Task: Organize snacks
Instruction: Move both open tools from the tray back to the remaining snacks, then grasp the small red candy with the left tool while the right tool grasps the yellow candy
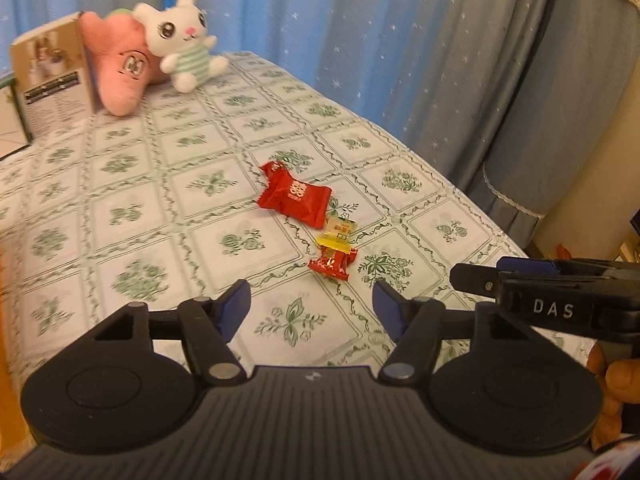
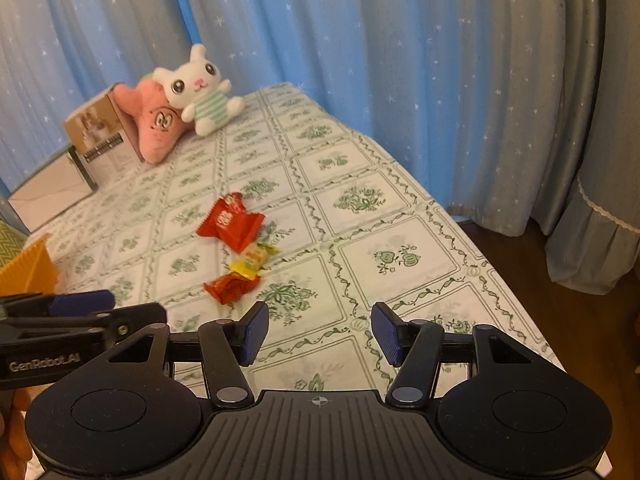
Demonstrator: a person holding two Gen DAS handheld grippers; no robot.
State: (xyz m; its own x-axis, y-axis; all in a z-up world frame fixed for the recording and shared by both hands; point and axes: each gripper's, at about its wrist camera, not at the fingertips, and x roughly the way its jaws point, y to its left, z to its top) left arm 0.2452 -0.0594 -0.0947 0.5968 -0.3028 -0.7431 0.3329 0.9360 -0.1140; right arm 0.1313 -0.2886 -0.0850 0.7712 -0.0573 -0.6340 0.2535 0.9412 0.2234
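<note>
Green-printed cloth covers the table (image 1: 168,200), and the readable writing sits at its edges. Far left, a cardboard box (image 1: 52,80) carries blocks of small print too fine to read. A pink plush (image 1: 120,76) leans on it, with a white rabbit toy (image 1: 184,40) against that. In the middle lie the snacks, in a short row touching one another: a large red packet (image 1: 296,196) with white characters I cannot make out, a yellow sweet (image 1: 340,234) with an illegible label, then a small red sweet (image 1: 334,262). The left gripper (image 1: 311,310) hangs just short of them, jaws apart with nothing between. At right, the right gripper (image 2: 320,334) is also parted and empty; its side reads "DAS", while the left one's side reads "GenRobot.AI". An orange basket (image 2: 28,272) shows at the right view's left edge.
</note>
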